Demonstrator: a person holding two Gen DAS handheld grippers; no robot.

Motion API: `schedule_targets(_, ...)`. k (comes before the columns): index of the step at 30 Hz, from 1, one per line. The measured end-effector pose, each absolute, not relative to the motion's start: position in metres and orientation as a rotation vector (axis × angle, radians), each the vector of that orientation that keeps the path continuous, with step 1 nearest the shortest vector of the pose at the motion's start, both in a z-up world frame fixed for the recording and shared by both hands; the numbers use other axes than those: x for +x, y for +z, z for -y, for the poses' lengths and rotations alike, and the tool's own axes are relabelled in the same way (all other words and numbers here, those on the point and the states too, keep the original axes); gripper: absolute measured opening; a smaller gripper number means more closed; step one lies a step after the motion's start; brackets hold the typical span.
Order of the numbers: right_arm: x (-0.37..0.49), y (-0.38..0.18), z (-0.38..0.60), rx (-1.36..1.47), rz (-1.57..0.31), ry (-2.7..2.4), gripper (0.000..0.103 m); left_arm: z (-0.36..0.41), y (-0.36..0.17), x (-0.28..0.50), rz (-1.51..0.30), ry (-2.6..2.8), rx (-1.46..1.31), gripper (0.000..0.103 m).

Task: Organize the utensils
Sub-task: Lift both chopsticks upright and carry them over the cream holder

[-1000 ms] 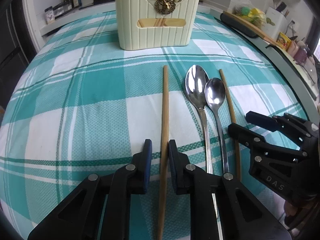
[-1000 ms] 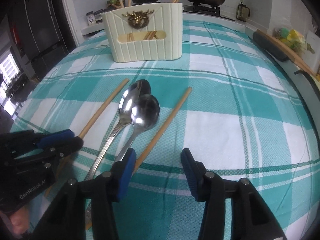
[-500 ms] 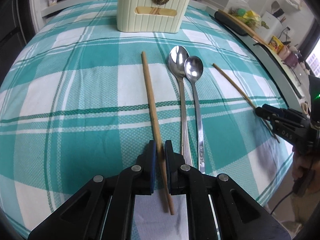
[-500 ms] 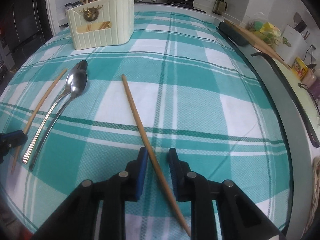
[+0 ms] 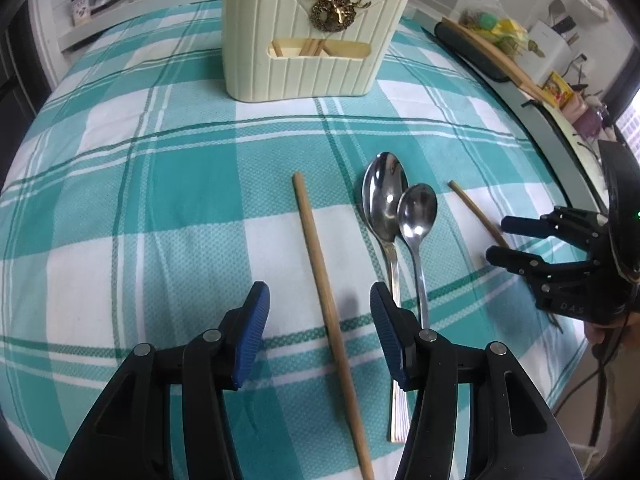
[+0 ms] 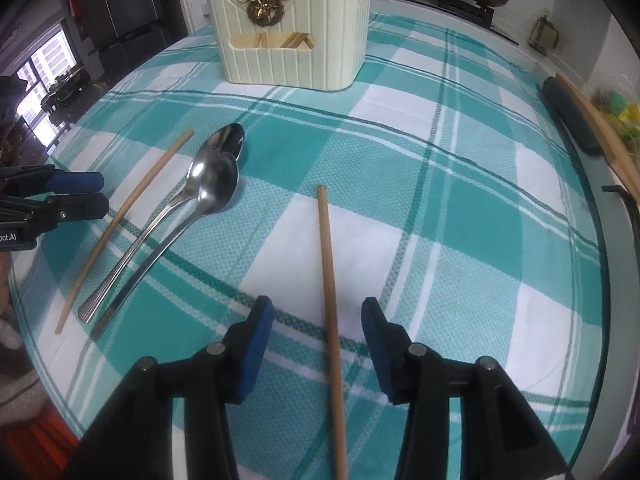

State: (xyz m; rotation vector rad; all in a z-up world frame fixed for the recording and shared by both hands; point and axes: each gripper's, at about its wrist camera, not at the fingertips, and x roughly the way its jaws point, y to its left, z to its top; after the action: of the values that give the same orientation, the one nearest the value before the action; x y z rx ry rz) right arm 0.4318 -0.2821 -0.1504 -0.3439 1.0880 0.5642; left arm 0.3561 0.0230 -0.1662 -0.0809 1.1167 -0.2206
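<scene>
Teal-and-white checked cloth (image 5: pixel 180 184) covers the tabletop, and on it lie two wooden chopsticks and two steel spoons. The left gripper (image 5: pixel 320 312) has its blue-padded fingers (image 5: pixel 252 332) parted and opening; the left chopstick (image 5: pixel 320 280) lies flat on the cloth between them, and neither pad touches it. Just to its right, the large spoon (image 5: pixel 384 200) and the small spoon (image 5: pixel 416 216) rest side by side with their bowls touching, handles running back under the right-hand finger of that gripper.

The right gripper (image 6: pixel 318 336) also has its fingers (image 6: pixel 256 344) apart and opening. The right chopstick (image 6: pixel 328 272) lies on the cloth between them, clear of both pads. In the left wrist view this gripper shows at the right edge, held over the same chopstick's rear part.

A cream ribbed utensil holder (image 5: pixel 308 52) with a brass stag emblem (image 5: pixel 334 10) stands upright at the far side of the cloth, well apart from the loose utensils. Several chopsticks already stand inside it, their tips above the rim and their shafts visible through the front slot.
</scene>
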Motion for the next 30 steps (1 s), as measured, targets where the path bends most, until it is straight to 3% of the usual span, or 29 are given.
schedule_targets(4, 0.449, -0.156, 0.264, -0.395, -1.079, 0.581, 0.047, -0.016, -0.179, 0.379, -1.171, -0.165, -0.011, 0.052)
schedule_targets(6, 0.46, -0.156, 0.26, -0.388, -1.087, 0.578, 0.038, -0.013, -0.181, 0.386, -1.171, -0.155, 0.015, 0.05)
schedule_targets(7, 0.465, -0.155, 0.256, -0.379, -1.09, 0.581, 0.028, -0.011, -0.181, 0.388, -1.173, -0.15, 0.031, 0.048)
schedule_targets(8, 0.469, -0.155, 0.254, -0.373, -1.092, 0.585, 0.017, -0.01, -0.181, 0.39, -1.173, -0.146, 0.04, 0.035)
schedule_targets(9, 0.472, -0.155, 0.25, -0.377, -1.092, 0.58, 0.011, -0.009, -0.18, 0.392, -1.173, -0.15, 0.041, 0.013)
schedule_targets(11, 0.476, -0.155, 0.244, -0.388, -1.086, 0.557, 0.006, -0.008, -0.179, 0.394, -1.179, -0.166, 0.026, 0.005)
schedule_targets(16, 0.475, -0.139, 0.251, -0.297, -1.045, 0.524, 0.006, -0.02, -0.153, 0.379, -1.084, -0.18, -0.027, 0.005)
schedule_targets(24, 0.429, -0.047, 0.288, -0.128, -0.816, 0.527, 0.006, -0.037, -0.056, 0.327, -0.835, -0.222, -0.082, 0.005)
schedule_targets(30, 0.383, 0.009, 0.303, -0.081, -0.642, 0.541, 0.006, -0.042, -0.012, 0.294, -0.708, -0.249, -0.096, 0.005)
